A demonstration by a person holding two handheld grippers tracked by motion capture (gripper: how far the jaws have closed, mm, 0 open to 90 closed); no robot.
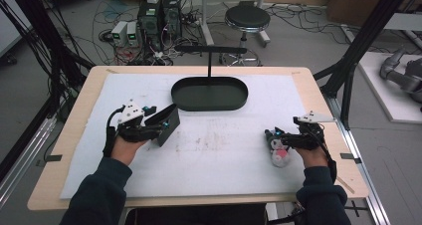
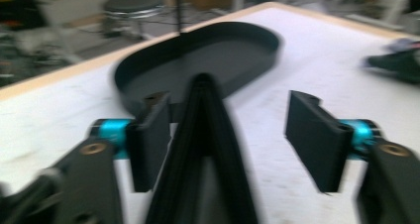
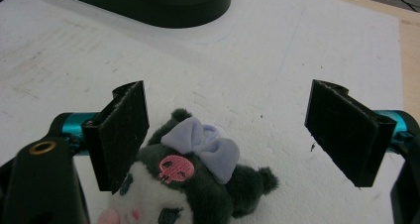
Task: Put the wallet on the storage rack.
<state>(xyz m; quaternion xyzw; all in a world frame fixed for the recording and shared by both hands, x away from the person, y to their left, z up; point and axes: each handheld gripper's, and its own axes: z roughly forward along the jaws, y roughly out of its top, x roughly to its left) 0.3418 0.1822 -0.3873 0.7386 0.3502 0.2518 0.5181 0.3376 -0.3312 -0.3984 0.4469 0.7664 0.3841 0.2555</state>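
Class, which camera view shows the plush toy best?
The right gripper view: the plush toy fills the foreground between open jaws, showing its lilac bow and pink skull. The high view shows it small beside the right gripper. The left gripper view gives nothing clear of it.

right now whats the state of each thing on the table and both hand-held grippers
left hand-held gripper: jaws open, wallet between them
black wallet: folded shut, standing on edge
right hand-held gripper: jaws open around the toy
plush toy: lying on the mat, not gripped
black oval tray: empty
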